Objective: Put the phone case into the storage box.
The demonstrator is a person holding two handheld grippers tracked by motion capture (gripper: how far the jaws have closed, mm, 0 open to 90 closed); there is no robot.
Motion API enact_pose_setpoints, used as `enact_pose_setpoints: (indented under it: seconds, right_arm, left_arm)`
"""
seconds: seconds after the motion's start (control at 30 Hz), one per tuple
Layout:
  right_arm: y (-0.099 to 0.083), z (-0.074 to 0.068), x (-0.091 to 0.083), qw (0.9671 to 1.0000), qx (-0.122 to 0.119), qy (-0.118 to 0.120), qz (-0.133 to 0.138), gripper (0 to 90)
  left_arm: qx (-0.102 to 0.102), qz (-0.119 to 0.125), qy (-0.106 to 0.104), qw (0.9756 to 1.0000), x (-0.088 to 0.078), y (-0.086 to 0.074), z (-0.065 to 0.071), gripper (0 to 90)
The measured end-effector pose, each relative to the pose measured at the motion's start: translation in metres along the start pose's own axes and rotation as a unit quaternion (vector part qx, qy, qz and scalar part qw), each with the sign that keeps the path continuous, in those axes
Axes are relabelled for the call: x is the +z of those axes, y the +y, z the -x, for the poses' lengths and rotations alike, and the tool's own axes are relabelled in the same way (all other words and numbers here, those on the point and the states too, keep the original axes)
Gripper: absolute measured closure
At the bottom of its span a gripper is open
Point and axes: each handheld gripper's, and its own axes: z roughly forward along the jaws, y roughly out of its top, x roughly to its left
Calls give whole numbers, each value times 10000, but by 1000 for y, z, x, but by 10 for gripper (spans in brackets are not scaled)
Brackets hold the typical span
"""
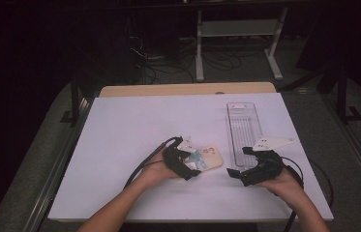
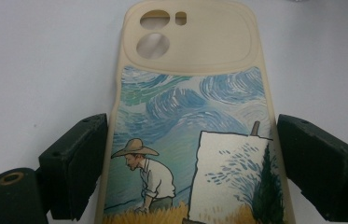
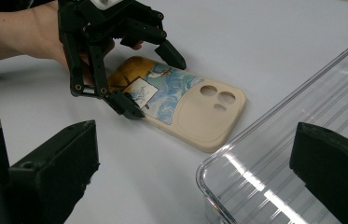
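A cream phone case with a painted scene lies flat on the white table, back side up. My left gripper reaches over its printed end. In the left gripper view the case runs up between the black pads, and both pads sit against its long edges. In the right gripper view, the left gripper straddles the case. My right gripper rests on the table near the tray, pointing left. Its jaws stand open with nothing between them.
A long clear plastic tray lies lengthwise right of the case, and its near corner lies just ahead of the right gripper. The white table sheet extends left and far. Behind the table are a metal stand and floor cables.
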Motion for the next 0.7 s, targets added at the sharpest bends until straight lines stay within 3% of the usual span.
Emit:
enact_pose_setpoints:
  seconds: [0.17,0.6,0.7]
  right_arm:
    - [0,0,-1,10000,6,-5,19,9]
    - [0,0,-1,10000,6,3,25,9]
    - [0,1,0,10000,-5,-1,20,9]
  left_arm:
    - [-8,84,-23,10000,-6,3,0,117]
    - [22,199,-237,9995,-45,12,-11,118]
    - [-37,230,-395,9989,-54,12,-14,118]
